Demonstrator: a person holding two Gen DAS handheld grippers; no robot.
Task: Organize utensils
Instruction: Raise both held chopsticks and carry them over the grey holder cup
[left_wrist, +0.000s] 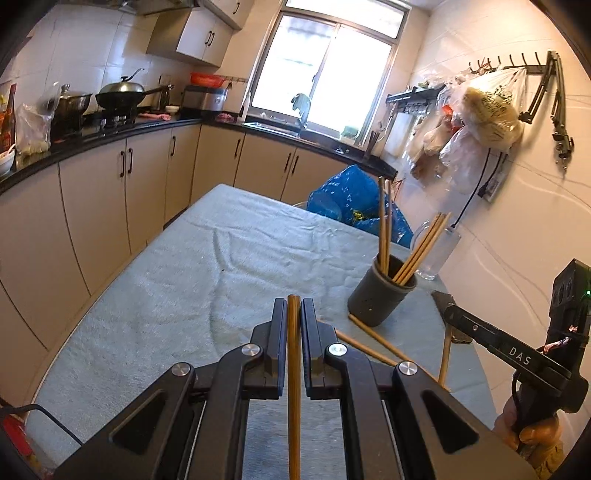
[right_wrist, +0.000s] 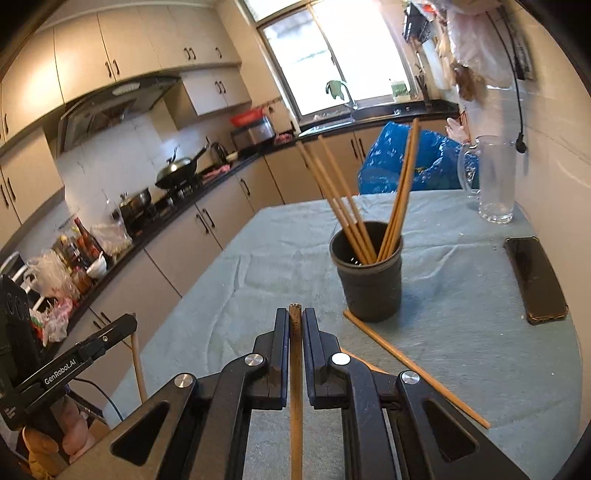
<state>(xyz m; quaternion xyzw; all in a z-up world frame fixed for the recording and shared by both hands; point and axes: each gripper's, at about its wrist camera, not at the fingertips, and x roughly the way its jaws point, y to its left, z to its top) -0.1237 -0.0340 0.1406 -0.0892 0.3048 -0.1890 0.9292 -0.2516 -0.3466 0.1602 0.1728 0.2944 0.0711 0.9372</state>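
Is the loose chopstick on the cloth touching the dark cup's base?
Touching: in the right wrist view the loose chopstick has its tip against the dark cup base, no gap.

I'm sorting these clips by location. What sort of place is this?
A home kitchen, most likely: a wok sits on a stove along the counter, a sink lies under the window, and a range hood hangs below the wall cabinets.

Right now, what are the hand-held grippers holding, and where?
Each hand-held gripper, left and right, pinches one wooden chopstick near its upper end.
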